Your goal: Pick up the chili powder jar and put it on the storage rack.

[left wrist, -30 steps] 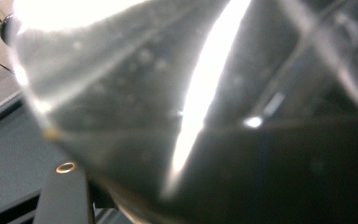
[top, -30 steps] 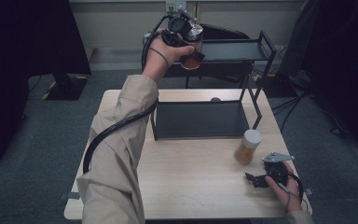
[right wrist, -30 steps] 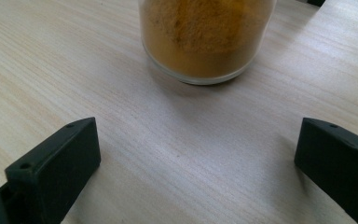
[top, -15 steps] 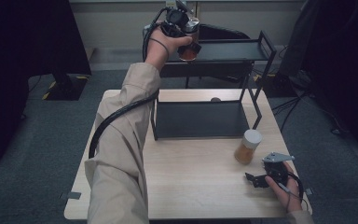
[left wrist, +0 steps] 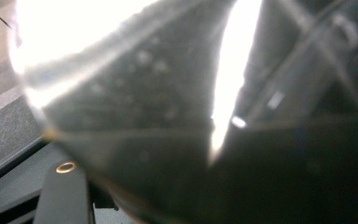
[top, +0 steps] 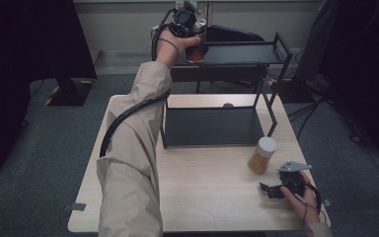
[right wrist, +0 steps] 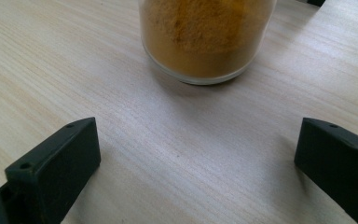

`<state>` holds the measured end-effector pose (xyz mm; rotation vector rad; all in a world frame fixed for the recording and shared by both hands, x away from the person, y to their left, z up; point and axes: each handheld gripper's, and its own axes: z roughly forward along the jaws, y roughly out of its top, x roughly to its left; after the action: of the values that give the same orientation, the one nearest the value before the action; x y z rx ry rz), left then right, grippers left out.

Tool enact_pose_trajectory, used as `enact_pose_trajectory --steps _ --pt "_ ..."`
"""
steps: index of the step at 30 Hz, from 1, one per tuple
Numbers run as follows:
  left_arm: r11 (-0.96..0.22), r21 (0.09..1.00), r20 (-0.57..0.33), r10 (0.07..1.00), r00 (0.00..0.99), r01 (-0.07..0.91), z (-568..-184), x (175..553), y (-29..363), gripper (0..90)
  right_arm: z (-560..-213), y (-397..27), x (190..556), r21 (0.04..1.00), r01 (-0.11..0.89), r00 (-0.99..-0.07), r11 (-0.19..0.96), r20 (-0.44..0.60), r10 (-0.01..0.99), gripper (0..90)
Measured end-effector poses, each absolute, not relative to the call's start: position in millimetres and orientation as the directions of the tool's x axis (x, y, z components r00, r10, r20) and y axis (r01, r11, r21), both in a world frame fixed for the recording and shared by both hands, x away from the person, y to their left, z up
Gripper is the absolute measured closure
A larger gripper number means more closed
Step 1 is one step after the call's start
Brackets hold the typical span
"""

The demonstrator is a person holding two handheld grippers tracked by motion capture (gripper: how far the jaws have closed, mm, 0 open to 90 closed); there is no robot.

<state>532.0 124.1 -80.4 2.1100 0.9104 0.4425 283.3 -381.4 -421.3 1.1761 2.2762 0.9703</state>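
Near the table's (top: 202,197) front right corner the right gripper (top: 272,189) is rested on the wood with jaws spread wide, pointed at a jar of yellow powder (top: 262,154) just beyond it — nothing is held there. Past the low shelf (top: 212,126), at the far left corner of the rack's top shelf (top: 242,52), a dark jar (top: 196,49) is kept clamped in the left gripper (top: 190,37) on a fully outstretched, raised arm. Placing is judged to be in hand — the jar must be set flat on that shelf before the jaws are parted.
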Motion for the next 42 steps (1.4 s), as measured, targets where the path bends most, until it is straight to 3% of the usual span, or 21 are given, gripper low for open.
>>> enact_pose_trajectory --steps 27,31,42 --pt "-0.417 0.782 0.006 0.749 0.663 0.464 -92.0 535.1 118.7 29.8 -421.3 -381.4 283.2 0.733 0.546 -0.567 0.405 -0.033 0.823 0.0" --pt "-0.400 0.777 -0.005 0.768 0.640 0.486 -90.8 529.3 116.7 11.7 -421.3 -381.4 283.3 0.733 0.547 -0.566 0.405 -0.033 0.823 0.0" --pt "-0.379 0.784 -0.004 0.789 0.614 0.491 -88.5 506.2 120.9 3.5 -421.4 -381.4 283.2 0.733 0.546 -0.567 0.406 -0.033 0.823 0.0"
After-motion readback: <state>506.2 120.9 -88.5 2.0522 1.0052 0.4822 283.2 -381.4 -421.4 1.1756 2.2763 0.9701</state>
